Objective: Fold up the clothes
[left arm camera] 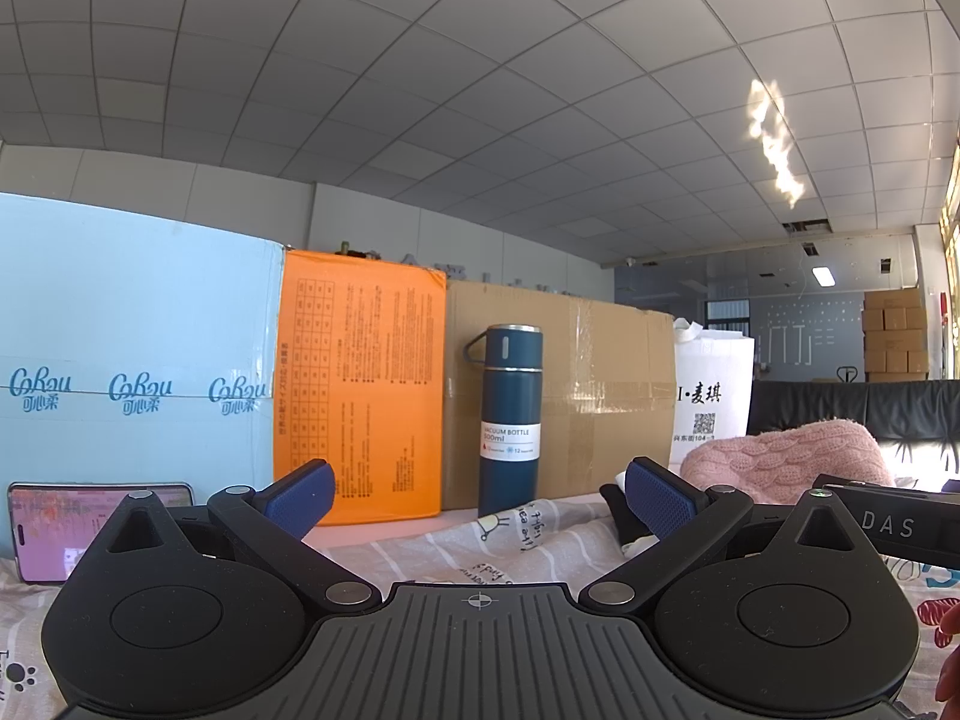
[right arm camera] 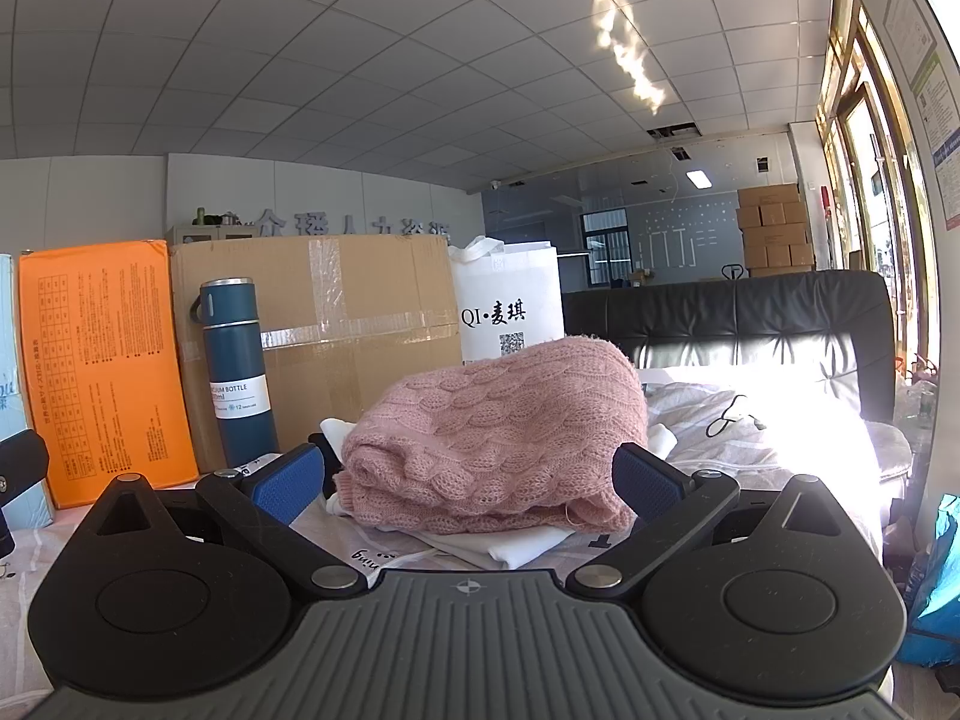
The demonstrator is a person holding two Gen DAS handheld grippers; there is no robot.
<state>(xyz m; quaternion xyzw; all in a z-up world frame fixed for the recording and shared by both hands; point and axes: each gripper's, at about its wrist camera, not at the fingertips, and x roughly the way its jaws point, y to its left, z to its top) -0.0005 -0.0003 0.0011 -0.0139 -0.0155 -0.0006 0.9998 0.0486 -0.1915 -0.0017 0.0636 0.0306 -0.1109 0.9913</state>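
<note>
On a printed grey bedsheet (left arm camera: 420, 546) under a tiled office ceiling, the left gripper (left arm camera: 478, 495) gapes empty before a navy vacuum bottle (left arm camera: 507, 420); right of the bottle, the right gripper (right arm camera: 468, 480) spreads empty around a folded pink cable-knit sweater (right arm camera: 498, 432).

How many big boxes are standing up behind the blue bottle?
3: a light blue box farthest left, an orange box in the middle, a brown cardboard box right behind the bottle. More may hide behind them.

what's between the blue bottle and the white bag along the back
The taped brown cardboard box fills that stretch, behind the blue bottle and left of the white bag, clearest in the right wrist view.
</note>
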